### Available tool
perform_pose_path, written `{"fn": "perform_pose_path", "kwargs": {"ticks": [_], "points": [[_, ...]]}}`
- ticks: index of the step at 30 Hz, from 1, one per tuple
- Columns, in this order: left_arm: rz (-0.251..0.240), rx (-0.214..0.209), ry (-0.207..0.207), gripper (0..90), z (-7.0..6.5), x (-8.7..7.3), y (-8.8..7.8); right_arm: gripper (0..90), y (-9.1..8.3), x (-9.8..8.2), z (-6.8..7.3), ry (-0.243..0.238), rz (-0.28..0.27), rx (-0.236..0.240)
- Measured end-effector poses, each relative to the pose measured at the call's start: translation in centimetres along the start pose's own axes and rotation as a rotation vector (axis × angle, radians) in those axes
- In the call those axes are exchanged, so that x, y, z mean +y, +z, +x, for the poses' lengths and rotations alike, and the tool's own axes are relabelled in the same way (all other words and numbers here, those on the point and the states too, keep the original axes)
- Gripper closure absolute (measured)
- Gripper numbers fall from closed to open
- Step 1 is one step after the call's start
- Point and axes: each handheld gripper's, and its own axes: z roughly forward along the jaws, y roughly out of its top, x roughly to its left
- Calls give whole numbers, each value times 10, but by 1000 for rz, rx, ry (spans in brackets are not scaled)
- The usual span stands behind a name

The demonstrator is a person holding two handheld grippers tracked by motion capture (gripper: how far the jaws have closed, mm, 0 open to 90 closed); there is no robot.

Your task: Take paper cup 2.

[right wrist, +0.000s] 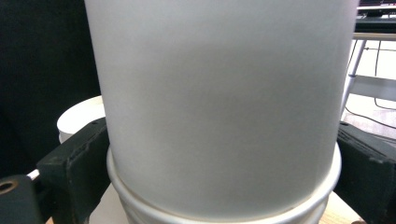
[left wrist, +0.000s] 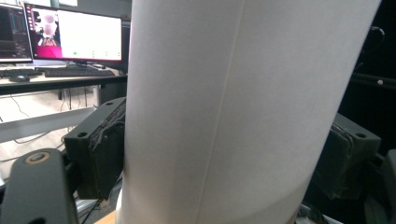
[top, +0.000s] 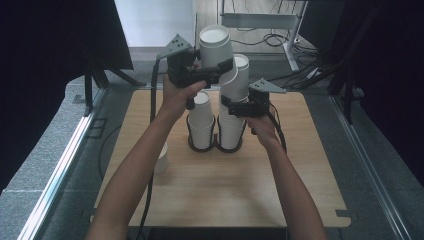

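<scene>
Cup stacks: two [top: 201,127] [top: 232,120]; lifted cup [top: 216,47]: one; loose cup [top: 161,158]: one.

Looks like a lab or office workspace tbh: lit monitors [left wrist: 74,35] and keyboard [left wrist: 74,72] on a desk, loose cables [top: 272,37] across the floor, black curtains [top: 45,75] around.

I see a white paper cup [top: 216,47] lifted and tilted above the right cup stack [top: 232,117]. That tall stack stands upright near the tabletop's middle, beside a shorter left stack [top: 202,122].
</scene>
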Motion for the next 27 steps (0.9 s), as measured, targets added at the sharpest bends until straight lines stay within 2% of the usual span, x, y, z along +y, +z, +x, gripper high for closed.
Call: {"fn": "perform_pose_path", "kwargs": {"ticks": [18,22,27], "points": [[40,-7,47,157,-21,-58,-30,33,-1,0,1,-8,3,-2],[36,-11,18,157,-21,-71,-34,33,-1,0,1,-9,2,-2],[35,-15,12,157,-24,-84,-40,33,0,0,0,-9,0,-3]]}}
